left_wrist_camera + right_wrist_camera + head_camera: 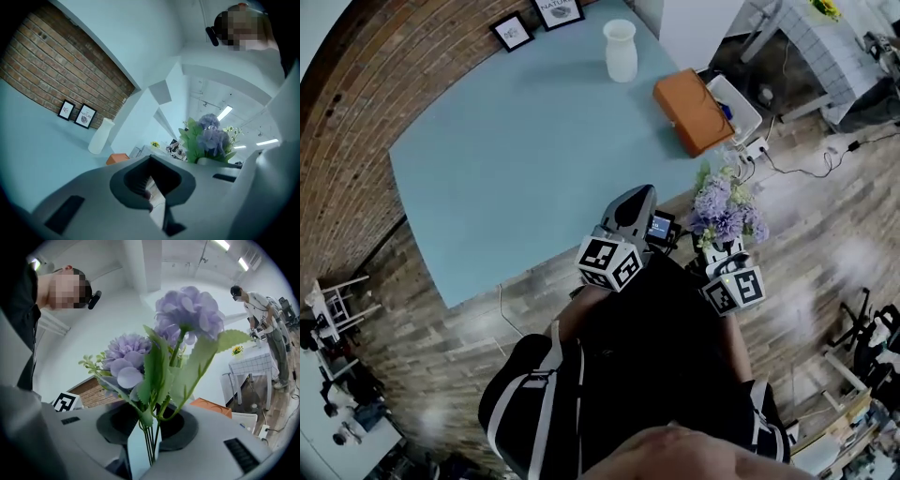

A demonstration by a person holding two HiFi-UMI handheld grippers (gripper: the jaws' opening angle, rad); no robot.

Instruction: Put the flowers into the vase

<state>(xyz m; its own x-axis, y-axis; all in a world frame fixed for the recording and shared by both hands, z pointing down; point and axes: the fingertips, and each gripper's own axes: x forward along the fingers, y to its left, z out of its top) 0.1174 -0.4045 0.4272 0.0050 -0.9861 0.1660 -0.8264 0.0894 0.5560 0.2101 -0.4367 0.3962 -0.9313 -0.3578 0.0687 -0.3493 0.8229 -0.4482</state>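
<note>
1. Dark clothing (666,375) on the person fills the bottom of the head view, and both grippers sit just above it, over the wooden floor at the near edge of the tabletop (516,159). The left gripper (635,199) points toward the tabletop. The right gripper (720,251) stands just beside it with the flowers (727,208), purple blooms with green leaves, rising from its jaws. The white vase (621,51) stands upright at the far side of the light blue tabletop, well apart from the flowers. An orange box (692,111) lies near the tabletop's right edge, and two framed pictures (513,31) lean against the brick wall (356,103).

2. From the left gripper view, the left gripper (154,187) has its jaws drawn together, with only a thin slit between them and nothing in it. Beyond them are the vase (101,136), the framed pictures (85,116), the orange box (117,158) and, to the right, the flowers (208,138).

3. From the right gripper view, the right gripper (149,453) has its jaws closed on the thin green stems (151,439) of the flowers (187,319), which stand upright and fill the middle of the picture. The orange box (211,406) shows behind them. Another person (260,310) stands far off at the right beside a small table (251,364).
</note>
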